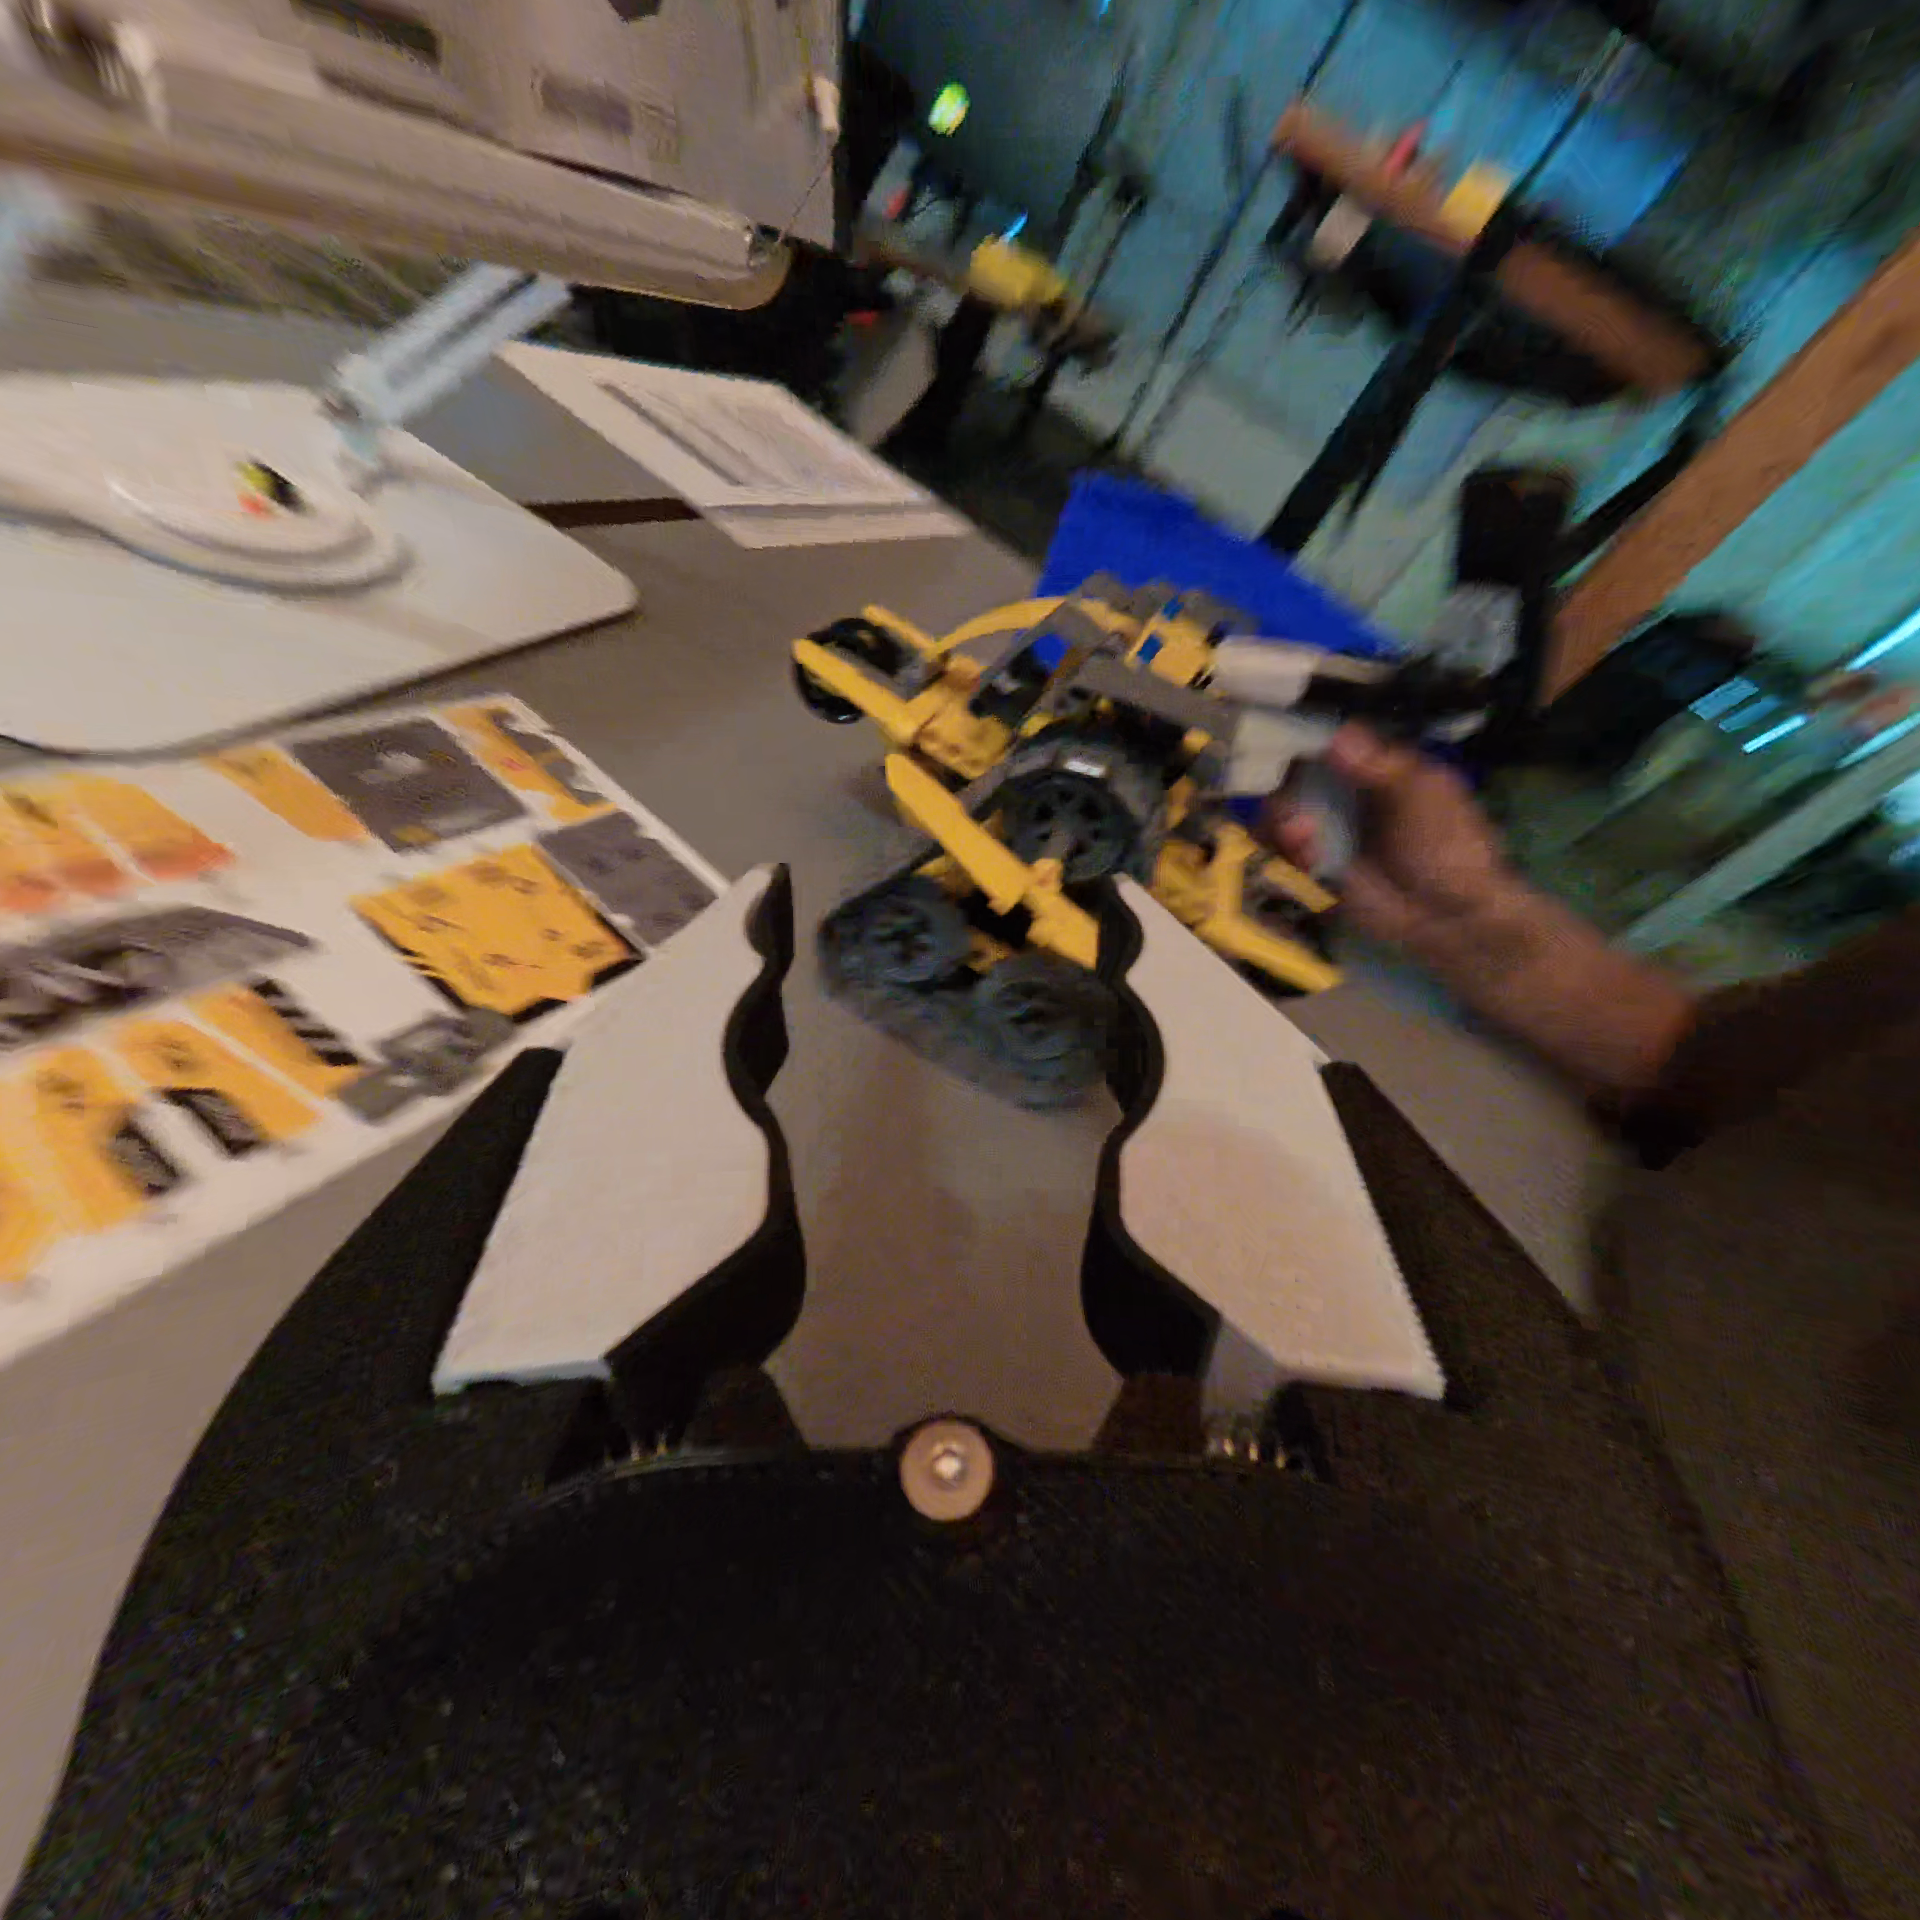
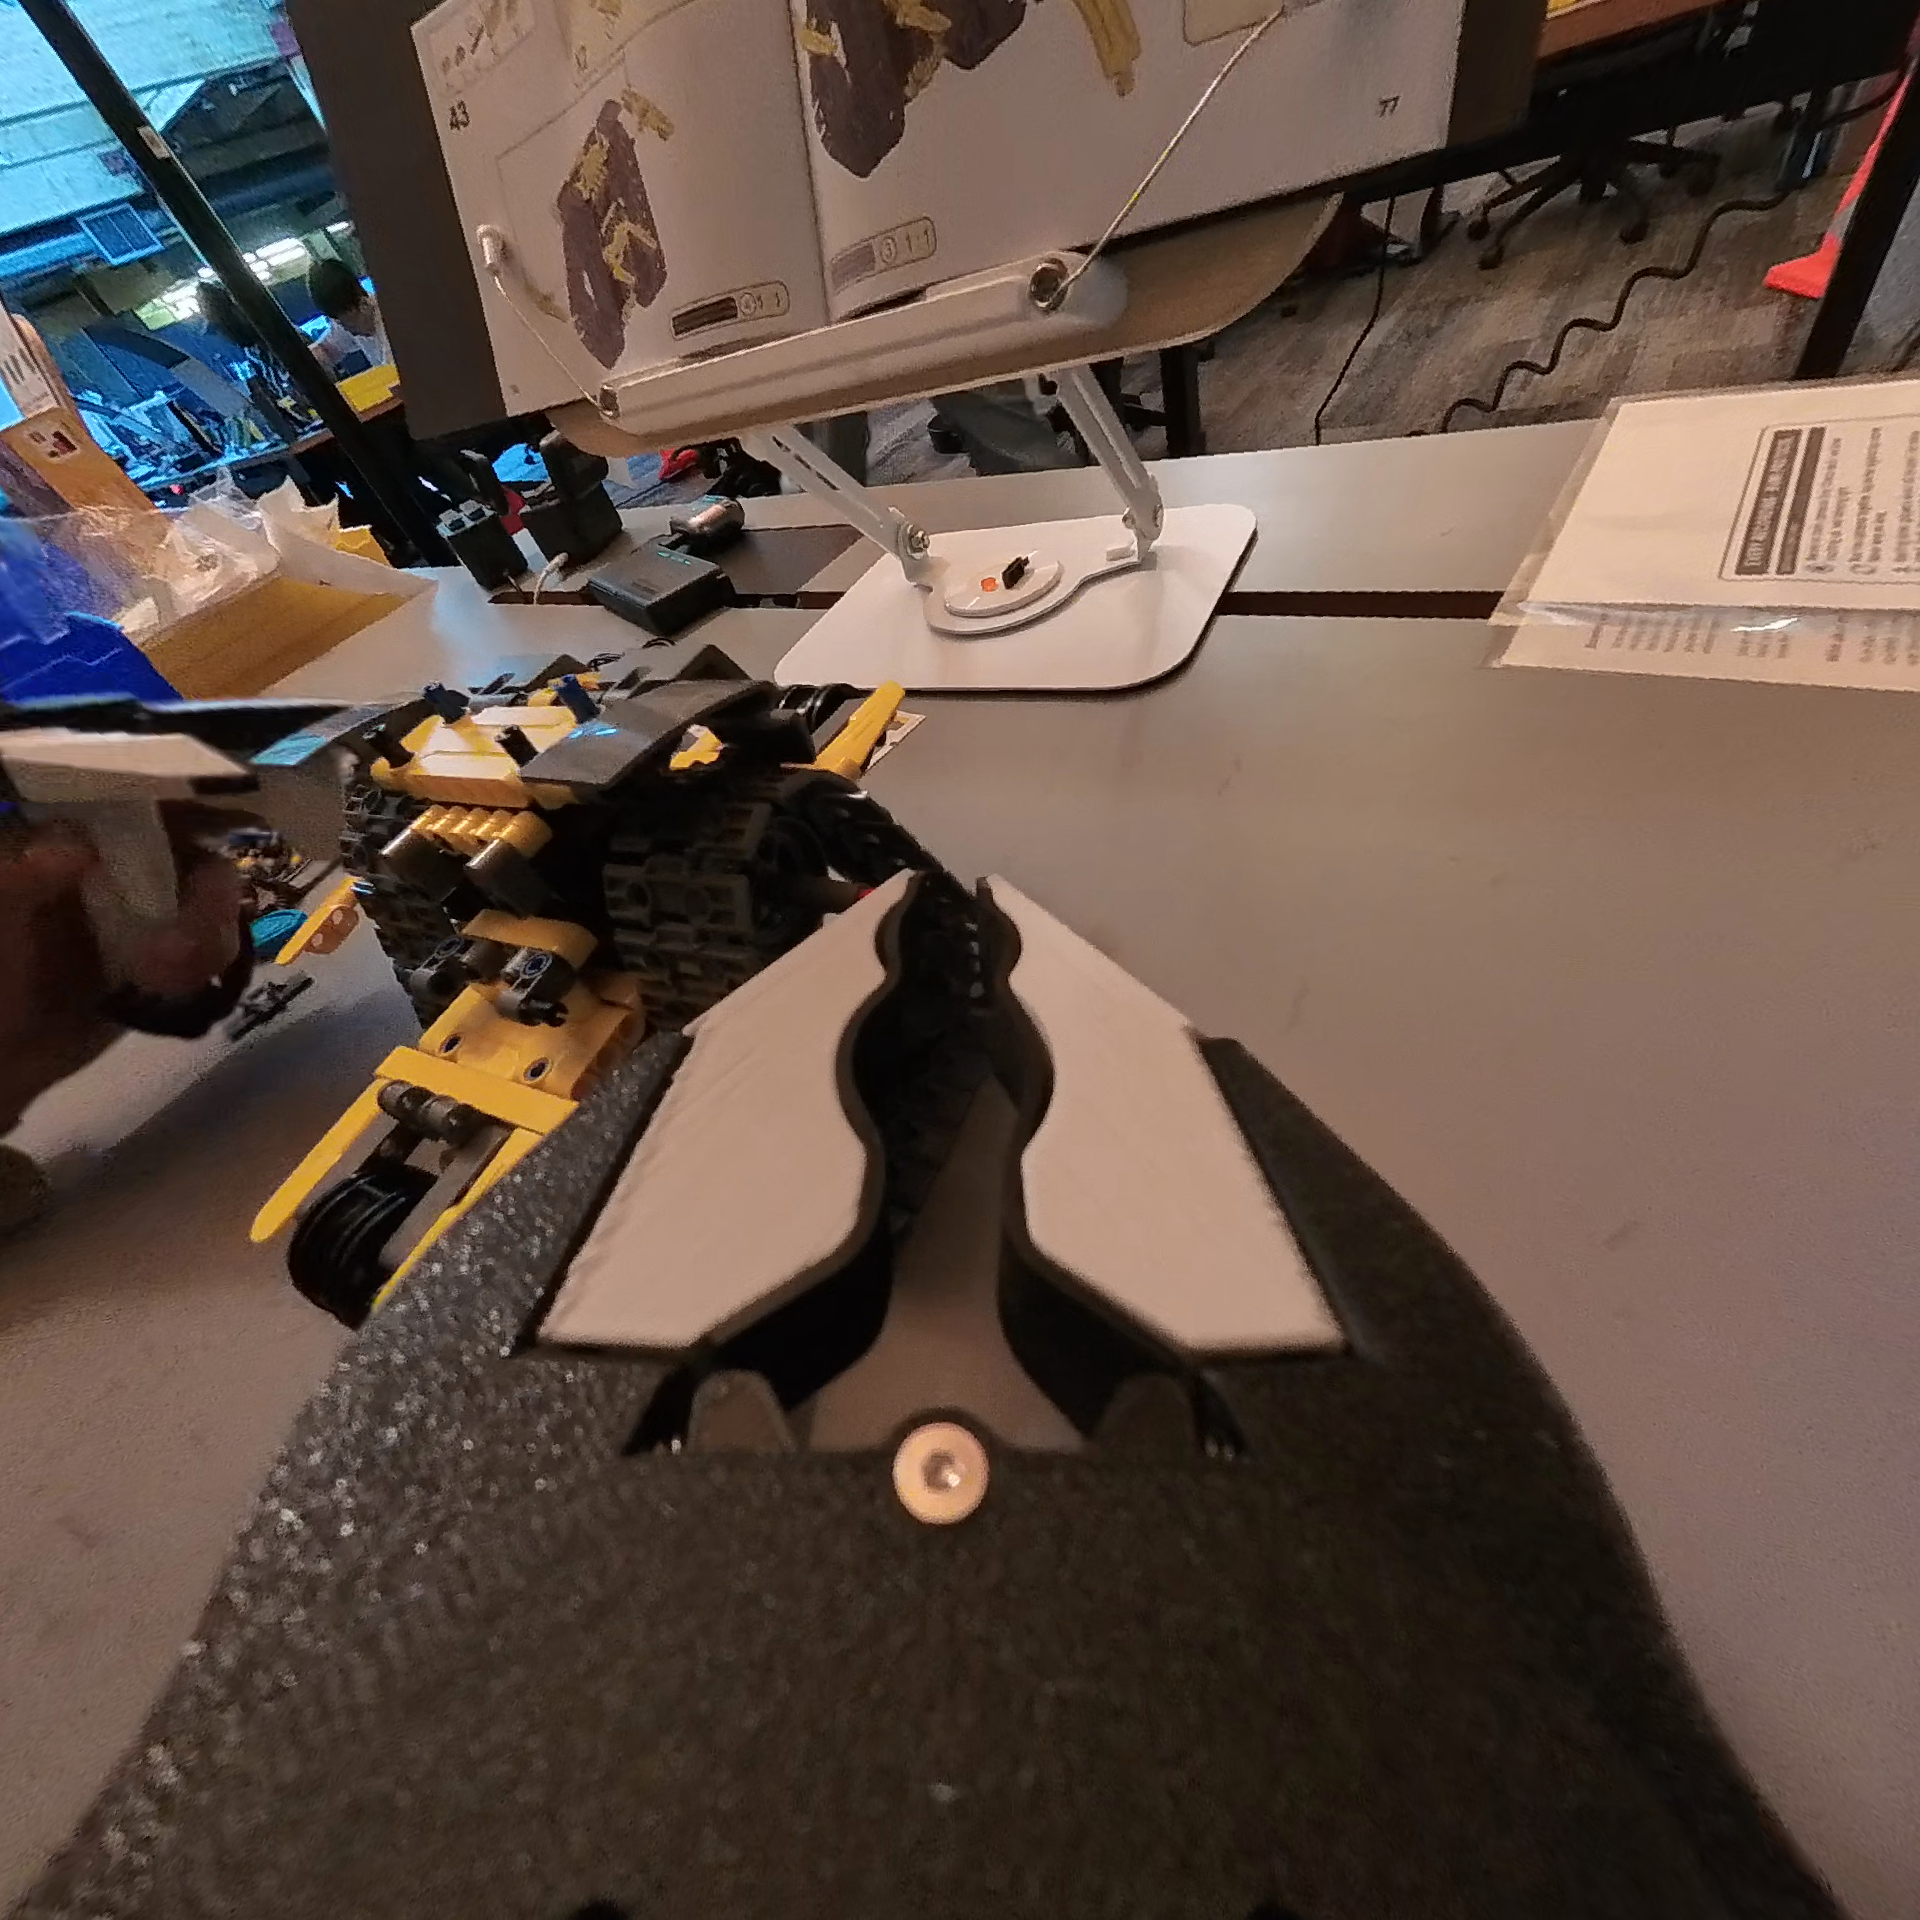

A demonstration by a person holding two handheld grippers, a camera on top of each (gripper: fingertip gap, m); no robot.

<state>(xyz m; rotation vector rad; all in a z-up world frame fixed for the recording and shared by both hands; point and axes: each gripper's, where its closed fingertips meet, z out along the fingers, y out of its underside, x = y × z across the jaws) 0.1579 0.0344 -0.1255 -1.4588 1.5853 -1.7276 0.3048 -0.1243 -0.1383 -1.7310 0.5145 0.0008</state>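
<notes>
A yellow and black brick-built vehicle model [image 2: 582, 862] stands on the grey table [image 2: 1455, 935]. My right gripper [image 2: 951, 883] is shut on the model's black track [image 2: 894, 821] at its right end. My left gripper [image 1: 948, 885] is open, its jaws wide apart, with the model's black wheels [image 1: 966, 987] just in front of and between the tips. The model [image 1: 1039, 790] is tilted in the blurred left wrist view. There the right gripper [image 1: 1299, 686] and the hand holding it meet the model from the right. The left gripper also shows at the far left of the right wrist view [image 2: 187, 764].
A white book stand [image 2: 1143, 613] holds an open instruction booklet [image 2: 727, 156] behind the model. A laminated sheet [image 2: 1714, 540] lies at the right. A printed sheet with yellow and grey pictures [image 1: 312, 935] lies at the left. A blue bin [image 1: 1164, 561], a yellow box [image 2: 239, 623] and black chargers [image 2: 655, 592] stand at the back.
</notes>
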